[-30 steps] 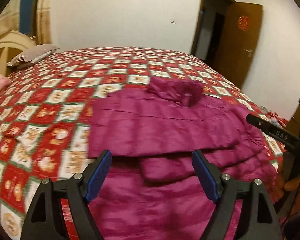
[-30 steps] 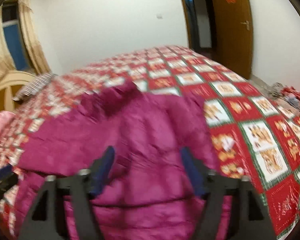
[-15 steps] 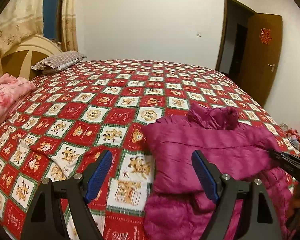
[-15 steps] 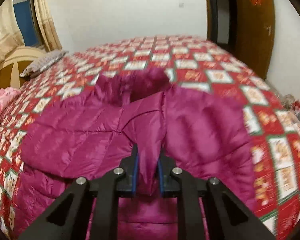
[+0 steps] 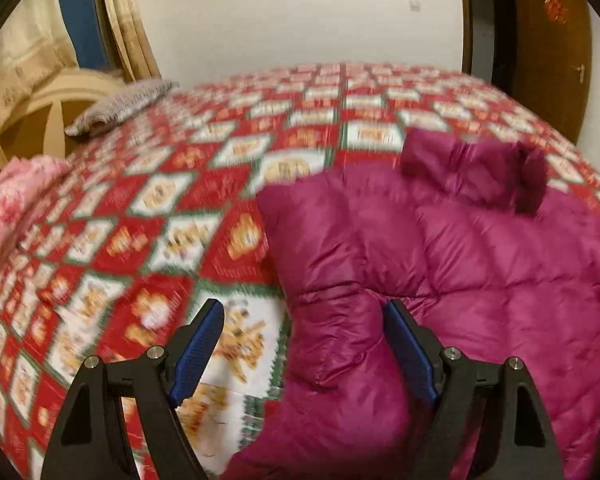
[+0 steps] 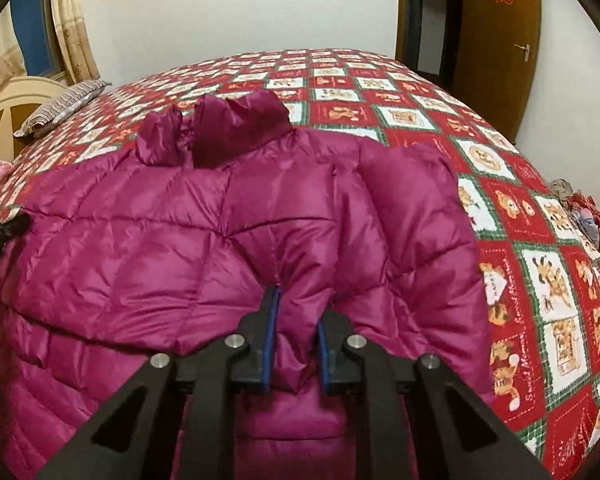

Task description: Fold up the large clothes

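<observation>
Magenta puffer jacket (image 6: 180,248) is lying on the bed (image 6: 380,80), spread across the red checked cartoon bedspread (image 5: 160,208), with its hood (image 6: 228,128) bunched at the edge of the jacket farthest from both cameras.

Right tool (image 6: 294,340) is pinching a puffy fold of the jacket between its 2 blue pads (image 6: 269,340), jaws nearly pressed together with fabric bulging out between them. The pinched fold is sitting near the jacket's near edge, in line with the hood. A folded-over panel of the jacket is lying across the body on the hood side of the right tool.

Left tool (image 5: 304,348) is sitting spread wide, 2 blue pads (image 5: 198,344) well apart, gripping nothing. It is straddling the jacket's side edge: 1 pad over bare bedspread, the other pad just at the jacket fabric; actual contact cannot be told. Left wrist view is motion-blurred.

Relative to the jacket: striped grey pillow (image 6: 60,104) is lying well beyond the hood toward the cream headboard (image 5: 52,108), pink bedding (image 5: 16,208) is lying well off the jacket's side near the headboard, brown wooden door (image 6: 496,40) is standing past the far side of the bed, curtains (image 6: 74,32) are hanging behind the headboard.
</observation>
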